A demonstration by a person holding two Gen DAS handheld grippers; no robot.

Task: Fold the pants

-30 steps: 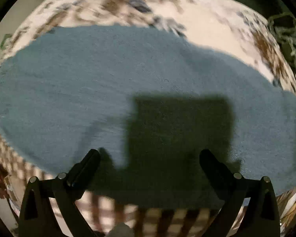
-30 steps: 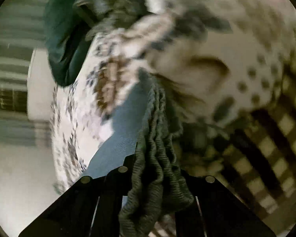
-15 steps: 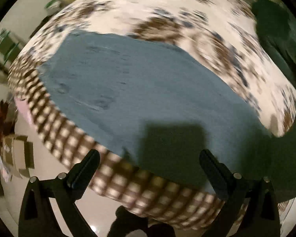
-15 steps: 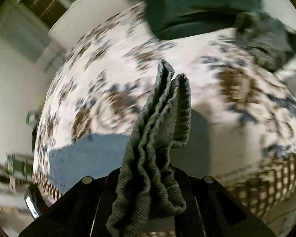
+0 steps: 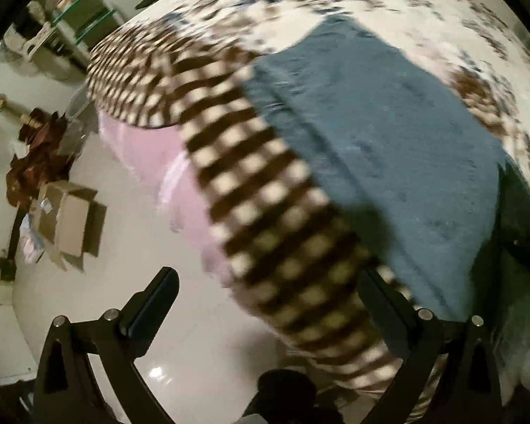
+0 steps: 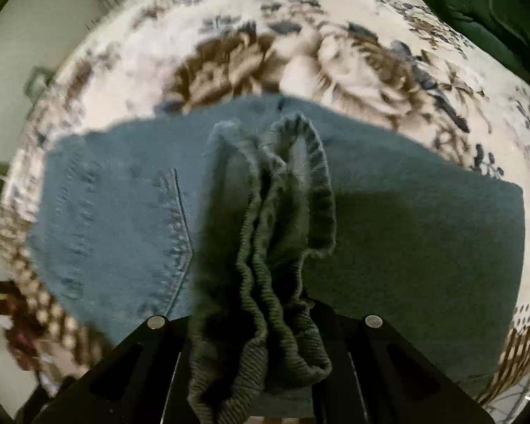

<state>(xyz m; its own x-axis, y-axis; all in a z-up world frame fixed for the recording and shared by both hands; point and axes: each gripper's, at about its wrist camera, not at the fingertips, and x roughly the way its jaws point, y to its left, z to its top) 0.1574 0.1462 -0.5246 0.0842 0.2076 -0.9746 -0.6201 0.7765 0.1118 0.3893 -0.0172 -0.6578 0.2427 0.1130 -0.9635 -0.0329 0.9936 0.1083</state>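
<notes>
- Right gripper (image 6: 265, 321), lower centre of the right wrist view: pressed together on a bunched, ribbed waistband (image 6: 265, 247) of the pants, gathered folds rising up mid-frame.
- Behind the waistband: blue pants (image 6: 424, 240) spread flat across the middle of the frame, curved pocket seam at centre left.
- Beyond, upper half: floral bedspread (image 6: 335, 60) on the bed; dark green cloth (image 6: 484, 10) at upper right.
- Left gripper (image 5: 268, 289), bottom of the left wrist view: fingers spread wide, nothing between them.
- Above it: checkered bed border (image 5: 265, 183) running diagonally, pants (image 5: 388, 148) at centre right.
- Far left: cardboard boxes (image 5: 70, 219) on pale floor (image 5: 194, 335).
</notes>
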